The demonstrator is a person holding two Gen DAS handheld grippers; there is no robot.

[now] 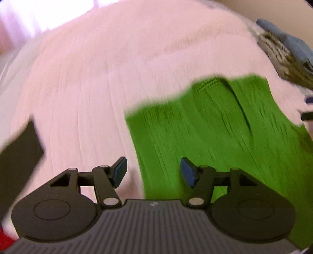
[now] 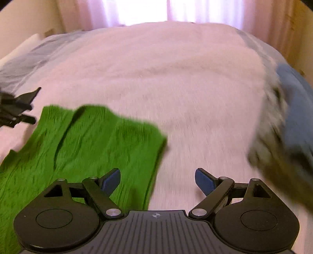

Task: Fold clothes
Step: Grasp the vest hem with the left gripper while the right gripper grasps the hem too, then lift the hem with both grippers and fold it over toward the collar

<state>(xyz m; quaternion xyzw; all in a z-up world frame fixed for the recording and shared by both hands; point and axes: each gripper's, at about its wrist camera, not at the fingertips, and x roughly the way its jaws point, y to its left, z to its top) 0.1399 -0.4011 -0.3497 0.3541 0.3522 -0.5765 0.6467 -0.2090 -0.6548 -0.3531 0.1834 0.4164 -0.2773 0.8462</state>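
A bright green ribbed garment (image 1: 205, 132) lies flat on a pale pink bedspread (image 1: 88, 82), with a dark crease running down it. My left gripper (image 1: 153, 173) hangs open over the garment's left edge, nothing between its blue pads. In the right wrist view the same green garment (image 2: 88, 144) lies at the lower left on the bedspread (image 2: 176, 82). My right gripper (image 2: 157, 182) stands open over the garment's right edge, nothing held. The left gripper (image 2: 17, 109) shows at the far left edge of that view. Both views are blurred.
A pile of other clothes, blue and grey-patterned (image 1: 283, 50), lies at the right side of the bed, seen also as a blurred blue and grey pile (image 2: 287, 121). A dark flat object (image 1: 17, 154) sits at the left. Bright curtains (image 2: 166, 11) hang beyond the bed.
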